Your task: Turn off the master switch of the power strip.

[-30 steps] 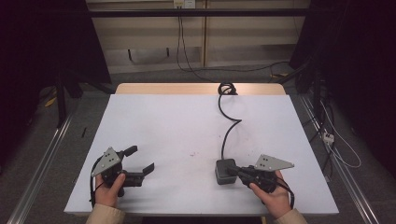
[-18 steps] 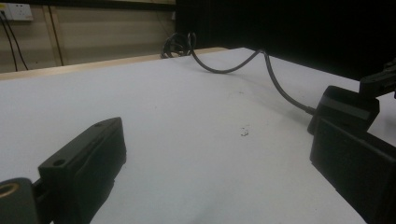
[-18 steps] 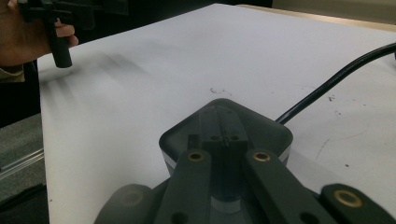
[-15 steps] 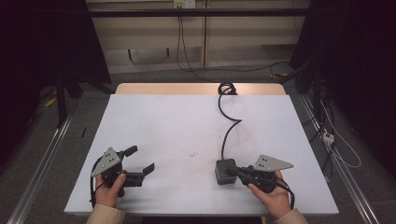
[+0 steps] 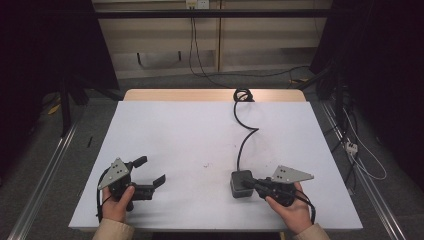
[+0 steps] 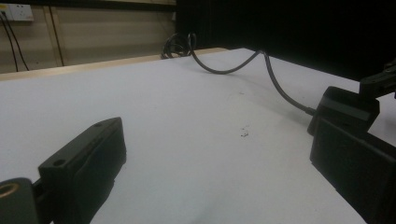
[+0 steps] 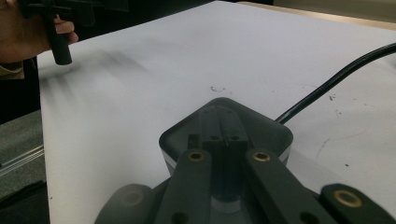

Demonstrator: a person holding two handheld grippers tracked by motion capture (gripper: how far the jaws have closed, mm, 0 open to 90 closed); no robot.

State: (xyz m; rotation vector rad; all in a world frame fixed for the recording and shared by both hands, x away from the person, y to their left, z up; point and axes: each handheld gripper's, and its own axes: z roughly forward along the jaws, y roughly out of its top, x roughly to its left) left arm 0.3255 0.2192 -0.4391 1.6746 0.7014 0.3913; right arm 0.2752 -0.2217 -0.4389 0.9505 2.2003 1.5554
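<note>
A dark grey power adapter [image 5: 240, 179] lies on the white table [image 5: 190, 130] at the front right. Its black cable [image 5: 246, 135] snakes to a coil [image 5: 243, 95] at the far edge. My right gripper [image 5: 251, 184] is shut, and its joined fingertips rest over the adapter's top [image 7: 266, 133]; the right gripper [image 7: 224, 126] shows nothing clamped between them. My left gripper [image 5: 151, 170] is open at the front left, low over bare table, with nothing between its jaws. From the left gripper [image 6: 219, 168], the adapter [image 6: 348, 109] and cable [image 6: 224, 70] lie off to the right.
The wooden far edge [image 5: 210, 95] of the table borders the white sheet. Floor cables [image 5: 350, 145] lie to the right of the table and metal rails [image 5: 45, 180] to the left. The hand on the left gripper [image 7: 28, 32] appears in the right gripper view.
</note>
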